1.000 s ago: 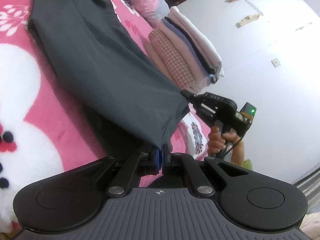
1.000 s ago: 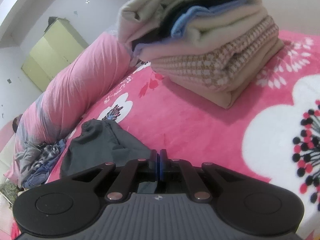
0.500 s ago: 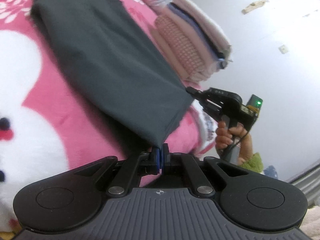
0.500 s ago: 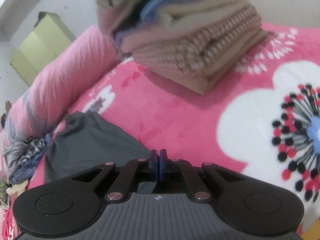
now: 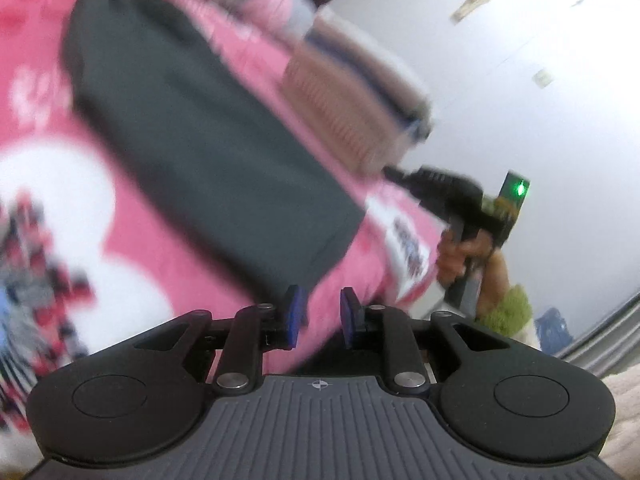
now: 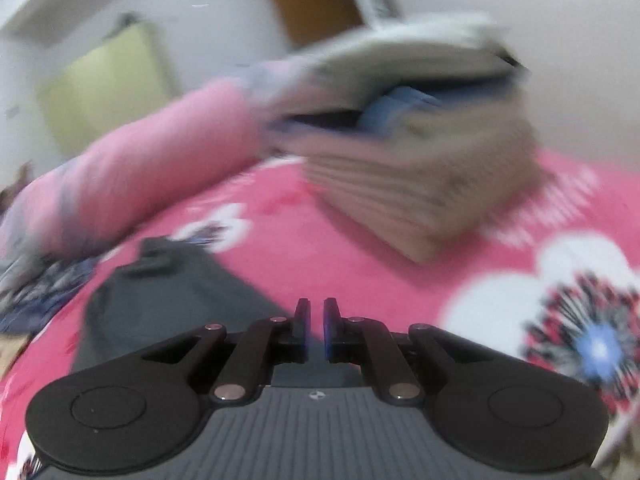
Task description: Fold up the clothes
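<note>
Both frames are pretty blurry. The dark gray garment (image 5: 208, 152) lies flat on the pink flowered blanket (image 5: 152, 264), folded into a long strip. The left gripper (image 5: 319, 316) has its fingers spread apart with nothing between them, just past the garment's near edge. The right gripper (image 6: 316, 320) shows a narrow gap, holding nothing. A stack of folded clothes (image 6: 420, 152) sits on the blanket beyond the garment.

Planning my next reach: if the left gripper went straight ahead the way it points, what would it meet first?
Probably the pink blanket just beyond the open left gripper, with the dark grey garment edge slightly left of that line. Motion blur makes depth uncertain.
</note>
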### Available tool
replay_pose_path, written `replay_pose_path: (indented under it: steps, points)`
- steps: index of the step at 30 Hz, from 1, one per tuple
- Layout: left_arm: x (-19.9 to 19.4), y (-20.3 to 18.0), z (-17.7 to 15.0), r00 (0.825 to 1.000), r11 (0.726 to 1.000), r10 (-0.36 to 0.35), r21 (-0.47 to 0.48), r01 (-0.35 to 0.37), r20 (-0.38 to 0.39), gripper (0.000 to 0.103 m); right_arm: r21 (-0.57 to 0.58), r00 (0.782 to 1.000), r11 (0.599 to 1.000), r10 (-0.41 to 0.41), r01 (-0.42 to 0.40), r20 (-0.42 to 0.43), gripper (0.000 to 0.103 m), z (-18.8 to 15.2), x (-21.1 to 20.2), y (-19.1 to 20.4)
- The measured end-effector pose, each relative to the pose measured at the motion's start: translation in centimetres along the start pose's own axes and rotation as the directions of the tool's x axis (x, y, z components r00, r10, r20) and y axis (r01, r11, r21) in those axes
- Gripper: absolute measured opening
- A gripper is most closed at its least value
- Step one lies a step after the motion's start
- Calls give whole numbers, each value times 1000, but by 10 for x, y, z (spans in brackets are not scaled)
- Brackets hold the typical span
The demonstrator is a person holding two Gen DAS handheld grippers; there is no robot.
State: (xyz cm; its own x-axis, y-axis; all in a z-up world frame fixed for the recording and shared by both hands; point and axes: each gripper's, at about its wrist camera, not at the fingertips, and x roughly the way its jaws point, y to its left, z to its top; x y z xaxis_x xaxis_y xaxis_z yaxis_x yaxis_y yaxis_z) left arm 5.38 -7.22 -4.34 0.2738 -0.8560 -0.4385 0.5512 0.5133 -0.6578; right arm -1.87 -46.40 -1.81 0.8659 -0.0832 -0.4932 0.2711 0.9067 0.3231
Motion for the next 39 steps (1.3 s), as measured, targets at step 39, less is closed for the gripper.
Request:
replay_pose_path:
  steps: [39]
  points:
    - [83, 28, 30, 986, 982, -89, 181, 63, 143, 34, -395, 987, 915, 22, -84, -160, 7, 55, 303, 234]
